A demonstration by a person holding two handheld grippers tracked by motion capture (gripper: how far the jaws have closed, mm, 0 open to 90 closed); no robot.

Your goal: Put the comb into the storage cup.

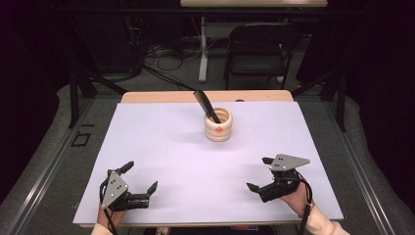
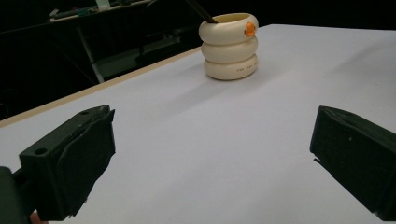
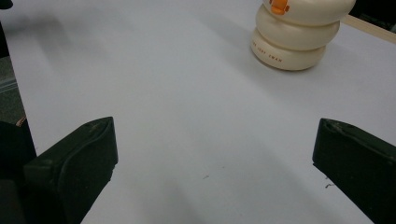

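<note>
Holder: a cream ringed holder [image 1: 218,124] with an orange mark stands upright on the white table [image 1: 161,161], well ahead of both sets of fingers and roughly between their lines of reach.
Comb: a dark comb [image 1: 205,105] leans out of the holder, its upper end tilted away toward the far left; its lower part is hidden inside.
Left gripper: the left gripper [image 1: 142,183] rests near the table's near edge, fingers [image 2: 70,163] spread wide apart, nothing between them; the holder [image 2: 229,45] lies ahead and slightly right of them.
Right gripper: the right gripper [image 1: 260,174] sits likewise low and near, fingers [image 3: 77,168] well apart and empty; the holder [image 3: 299,32] is ahead and to their right.
Step in hand: likely a reach toward the holder, not yet begun.
Doing it well: one gripper should probably steady the holder's wall while the other closes on the comb's exposed end and lifts along its lean, so the light holder does not tip.
</note>
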